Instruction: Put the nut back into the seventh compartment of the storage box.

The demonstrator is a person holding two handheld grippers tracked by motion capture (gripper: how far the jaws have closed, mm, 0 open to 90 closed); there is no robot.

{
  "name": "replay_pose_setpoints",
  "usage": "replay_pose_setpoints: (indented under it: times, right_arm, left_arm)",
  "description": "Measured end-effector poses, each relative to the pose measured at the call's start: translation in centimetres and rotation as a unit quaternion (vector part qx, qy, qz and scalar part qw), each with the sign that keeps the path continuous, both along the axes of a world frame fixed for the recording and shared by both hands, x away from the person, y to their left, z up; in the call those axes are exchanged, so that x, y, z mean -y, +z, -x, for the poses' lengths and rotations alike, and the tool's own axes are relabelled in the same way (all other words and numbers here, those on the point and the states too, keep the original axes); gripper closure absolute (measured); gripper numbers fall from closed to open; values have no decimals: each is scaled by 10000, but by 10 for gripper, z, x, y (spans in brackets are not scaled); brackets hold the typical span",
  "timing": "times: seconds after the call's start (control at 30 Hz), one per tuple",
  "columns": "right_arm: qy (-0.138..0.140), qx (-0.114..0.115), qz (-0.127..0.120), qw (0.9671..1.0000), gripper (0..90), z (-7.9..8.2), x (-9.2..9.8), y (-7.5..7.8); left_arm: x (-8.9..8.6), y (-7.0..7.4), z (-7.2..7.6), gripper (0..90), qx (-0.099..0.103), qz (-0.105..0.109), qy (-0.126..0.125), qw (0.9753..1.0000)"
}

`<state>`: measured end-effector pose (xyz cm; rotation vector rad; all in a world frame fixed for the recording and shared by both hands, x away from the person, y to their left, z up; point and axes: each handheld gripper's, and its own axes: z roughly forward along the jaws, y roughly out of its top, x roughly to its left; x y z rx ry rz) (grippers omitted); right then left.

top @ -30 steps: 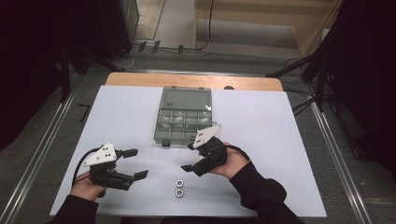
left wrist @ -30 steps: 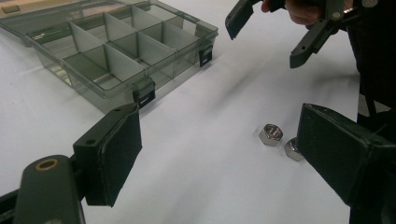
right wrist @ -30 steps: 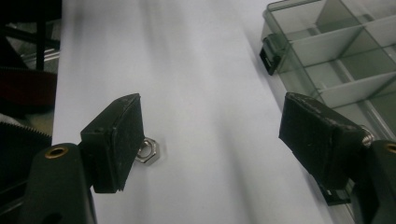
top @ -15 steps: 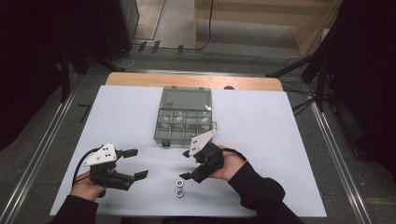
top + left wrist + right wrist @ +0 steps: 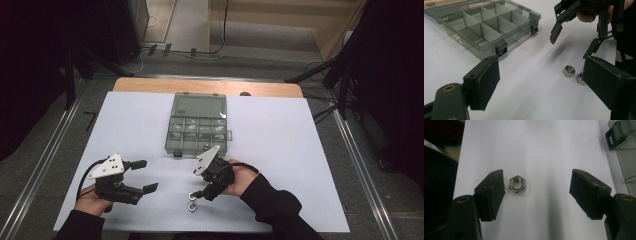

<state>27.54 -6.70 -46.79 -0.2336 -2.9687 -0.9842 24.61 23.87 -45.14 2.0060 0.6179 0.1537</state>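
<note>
Two steel hex nuts [image 5: 192, 200] lie on the white table sheet near its front edge, one [image 5: 568, 71] just beyond the other [image 5: 580, 78]. My right gripper [image 5: 197, 184] hovers open right above them, tilted down-left. In the right gripper view one nut [image 5: 517, 184] lies flat between the wide-apart jaws, close to the left one, and my right gripper [image 5: 537, 186] holds nothing. My left gripper [image 5: 145, 175] rests open at the front left, pointing right at the nuts and empty [image 5: 544, 82]. The left gripper view also catches the right gripper [image 5: 572, 42] farther off.
A smoky clear compartment box [image 5: 197, 125] lies open at the table's middle, lid folded back, just beyond the right hand; its latch corner [image 5: 615, 135] shows in the right gripper view. A wooden table edge [image 5: 207, 87] runs along the back. White sheet [image 5: 300, 150] spreads right.
My right gripper has come down and toward the front edge, from near the box to just above the nuts. The left gripper has barely moved.
</note>
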Motion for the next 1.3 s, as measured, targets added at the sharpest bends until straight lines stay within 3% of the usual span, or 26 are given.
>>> replay_pose_setpoints:
  times: [0.53,1.3]
  right_arm:
    - [276,195,606,9976,432,8,-13,-10]
    - [732,346,1058,9911,644,17,-28,-16]
  left_arm:
    - [0,0,0,147,-1,31,-15,10000]
    - [0,0,0,147,4,31,-3,10000]
